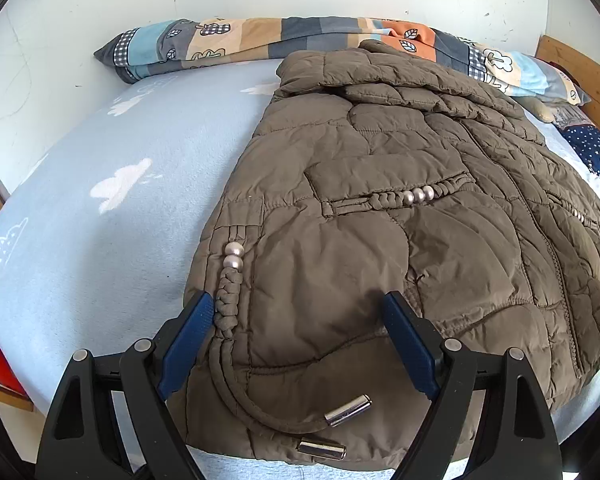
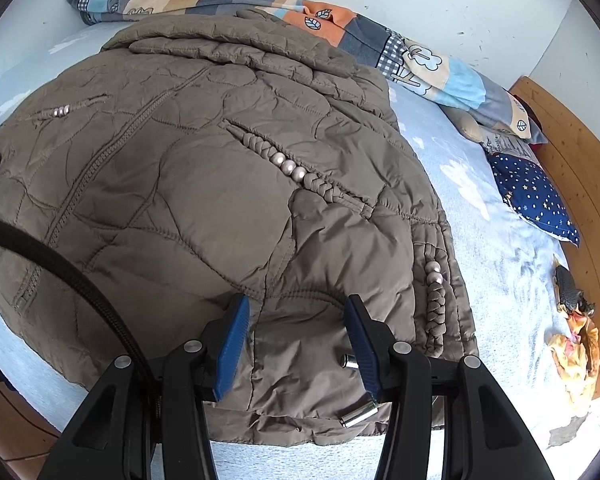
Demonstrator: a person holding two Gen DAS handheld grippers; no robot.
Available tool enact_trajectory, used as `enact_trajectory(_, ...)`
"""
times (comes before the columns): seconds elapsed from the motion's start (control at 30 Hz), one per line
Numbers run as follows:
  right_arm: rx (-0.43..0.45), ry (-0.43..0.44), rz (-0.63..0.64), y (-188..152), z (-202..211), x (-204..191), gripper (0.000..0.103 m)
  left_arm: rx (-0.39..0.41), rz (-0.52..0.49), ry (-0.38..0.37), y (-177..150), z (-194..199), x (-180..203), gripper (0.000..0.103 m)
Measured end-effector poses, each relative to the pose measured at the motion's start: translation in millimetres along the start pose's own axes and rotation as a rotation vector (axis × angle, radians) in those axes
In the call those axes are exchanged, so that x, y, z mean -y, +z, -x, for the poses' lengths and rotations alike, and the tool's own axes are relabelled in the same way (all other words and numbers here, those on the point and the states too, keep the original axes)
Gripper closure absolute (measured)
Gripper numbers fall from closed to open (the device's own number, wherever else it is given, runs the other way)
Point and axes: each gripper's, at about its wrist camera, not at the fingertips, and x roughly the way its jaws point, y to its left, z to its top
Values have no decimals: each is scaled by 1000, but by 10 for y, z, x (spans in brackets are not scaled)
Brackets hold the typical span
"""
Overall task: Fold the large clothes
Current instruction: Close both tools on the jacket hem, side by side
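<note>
Bed (image 1: 100, 168): lying ahead of both grippers, its near edge cut off below them.
Jacket (image 1: 380, 208): lying flat on the bed, its hem sitting under both grippers, its far side running out of the left view.
Patterned quilt (image 1: 260, 40): lying beyond the jacket's collar.
Left gripper (image 1: 298, 306): jaws standing wide apart over the hem, clamping nothing.
Right gripper (image 2: 296, 310): jaws standing apart over the hem; contact hard to judge.
Drawstring tip (image 2: 358, 412): partly hiding behind the right finger.
</note>
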Motion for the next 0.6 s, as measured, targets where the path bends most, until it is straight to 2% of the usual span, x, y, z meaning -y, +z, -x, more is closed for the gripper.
enact_trajectory(0.3,25,39,-69,60,44,166,47,10,12,-8,27,17,-28,18)
enact_trajectory(0.47,31,19,-120,76,40,338,47,50,48,3,100,97,-156,18)
enact_trajectory(0.6,29,0,-195,64,28,577,46,51,91,18,137,90,-292,18)
